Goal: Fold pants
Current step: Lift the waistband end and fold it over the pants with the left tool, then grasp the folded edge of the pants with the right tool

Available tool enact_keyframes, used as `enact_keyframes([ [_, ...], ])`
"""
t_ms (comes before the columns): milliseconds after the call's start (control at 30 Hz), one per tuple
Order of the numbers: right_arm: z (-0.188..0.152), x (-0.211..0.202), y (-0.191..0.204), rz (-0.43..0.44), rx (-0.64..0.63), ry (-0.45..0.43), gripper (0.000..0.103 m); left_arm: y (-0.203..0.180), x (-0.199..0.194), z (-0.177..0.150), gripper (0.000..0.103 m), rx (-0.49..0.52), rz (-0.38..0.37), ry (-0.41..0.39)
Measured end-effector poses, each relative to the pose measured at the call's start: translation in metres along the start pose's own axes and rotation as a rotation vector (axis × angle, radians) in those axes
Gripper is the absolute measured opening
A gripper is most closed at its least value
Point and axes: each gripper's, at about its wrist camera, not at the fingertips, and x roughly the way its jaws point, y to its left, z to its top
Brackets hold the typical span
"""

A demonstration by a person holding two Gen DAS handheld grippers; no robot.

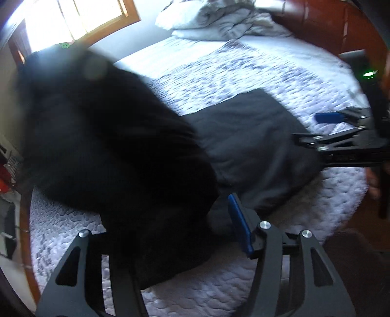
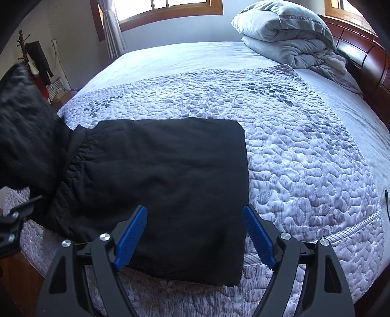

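Our right gripper (image 2: 195,234) hovers w/ blue pads (image 2: 131,234) spread wide over the near edge of the folded black pants (image 2: 158,165), not pinching. Left gripper (image 1: 170,241): jaws partly apart, a raised black fold between them; left pad hidden by cloth, so grip unclear. Pants lie on the quilted grey bedspread (image 2: 304,146) near the bed's front edge. Rumpled grey duvet (image 2: 285,34) by the wooden headboard (image 2: 365,58); windows (image 2: 170,7) behind; coat rack (image 2: 31,56) far left.
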Motion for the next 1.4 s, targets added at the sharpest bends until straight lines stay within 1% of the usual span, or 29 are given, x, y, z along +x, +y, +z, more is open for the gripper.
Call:
enact_keyframes([
  [33, 0.001, -0.001, 0.0, 0.002, 0.004, -0.004, 0.082, -0.001, -0.004, 0.0, 0.057, -0.001, -0.022, -0.013],
  [67, 0.002, -0.003, -0.001, 0.007, 0.008, -0.007, 0.082, -0.004, -0.007, 0.001, 0.061, -0.005, -0.037, -0.028],
  [133, 0.005, -0.007, -0.003, 0.024, 0.025, -0.017, 0.082, -0.007, -0.016, 0.003, 0.065, -0.02, -0.057, -0.066],
  [233, 0.012, -0.014, -0.007, 0.081, 0.066, -0.033, 0.082, 0.002, -0.024, 0.001, 0.069, -0.081, -0.098, -0.095],
  [267, 0.015, -0.016, -0.009, 0.116, 0.087, -0.037, 0.082, 0.008, -0.027, -0.002, 0.072, -0.11, -0.11, -0.103],
  [300, 0.017, -0.017, -0.01, 0.138, 0.102, -0.041, 0.082, 0.018, -0.028, -0.003, 0.074, -0.152, -0.12, -0.114],
  [333, 0.02, -0.018, -0.012, 0.178, 0.127, -0.041, 0.082, 0.028, -0.029, -0.005, 0.079, -0.194, -0.127, -0.124],
  [367, 0.022, -0.016, -0.013, 0.209, 0.145, -0.035, 0.086, 0.037, -0.033, -0.009, 0.084, -0.239, -0.135, -0.132],
  [400, 0.026, -0.013, -0.013, 0.261, 0.172, -0.019, 0.086, 0.05, -0.032, -0.016, 0.085, -0.309, -0.146, -0.14],
  [433, 0.028, -0.009, -0.013, 0.288, 0.191, -0.008, 0.086, 0.058, -0.03, -0.023, 0.086, -0.368, -0.158, -0.146],
  [467, 0.03, -0.006, -0.012, 0.301, 0.205, 0.002, 0.086, 0.074, -0.028, -0.031, 0.087, -0.454, -0.178, -0.155],
  [500, 0.033, -0.001, -0.01, 0.307, 0.206, 0.01, 0.086, 0.085, -0.027, -0.036, 0.088, -0.508, -0.181, -0.154],
  [600, 0.041, 0.015, -0.004, 0.314, 0.218, 0.028, 0.086, 0.117, -0.016, -0.052, 0.09, -0.677, -0.154, -0.14],
  [633, 0.043, 0.021, -0.004, 0.329, 0.234, 0.037, 0.086, 0.126, -0.012, -0.057, 0.092, -0.721, -0.142, -0.133],
  [700, 0.046, 0.033, -0.003, 0.394, 0.286, 0.061, 0.086, 0.141, -0.003, -0.07, 0.093, -0.811, -0.123, -0.129],
  [767, 0.046, 0.041, 0.0, 0.432, 0.312, 0.083, 0.086, 0.151, 0.008, -0.077, 0.094, -0.863, -0.1, -0.095],
  [833, 0.05, 0.052, 0.005, 0.46, 0.32, 0.108, 0.086, 0.158, 0.022, -0.084, 0.094, -0.902, -0.106, -0.055],
  [900, 0.052, 0.06, 0.009, 0.477, 0.322, 0.126, 0.086, 0.159, 0.028, -0.087, 0.094, -0.918, -0.117, -0.035],
  [1067, 0.056, 0.076, 0.021, 0.532, 0.332, 0.151, 0.087, 0.156, 0.038, -0.088, 0.094, -0.902, -0.12, -0.01],
  [1200, 0.062, 0.085, 0.034, 0.539, 0.309, 0.155, 0.087, 0.155, 0.042, -0.088, 0.095, -0.894, -0.125, 0.002],
  [1233, 0.063, 0.085, 0.037, 0.545, 0.306, 0.153, 0.083, 0.156, 0.043, -0.088, 0.096, -0.891, -0.126, 0.005],
  [1267, 0.064, 0.088, 0.04, 0.552, 0.303, 0.156, 0.075, 0.155, 0.043, -0.088, 0.096, -0.889, -0.128, 0.008],
  [1300, 0.064, 0.089, 0.042, 0.544, 0.305, 0.155, 0.072, 0.155, 0.043, -0.088, 0.096, -0.888, -0.129, 0.011],
  [1333, 0.064, 0.089, 0.042, 0.537, 0.308, 0.151, 0.062, 0.156, 0.043, -0.089, 0.096, -0.888, -0.129, 0.016],
  [1367, 0.063, 0.09, 0.041, 0.54, 0.314, 0.147, 0.057, 0.156, 0.044, -0.089, 0.096, -0.888, -0.128, 0.021],
  [1400, 0.063, 0.09, 0.04, 0.547, 0.323, 0.143, 0.055, 0.156, 0.045, -0.09, 0.096, -0.885, -0.128, 0.025],
])
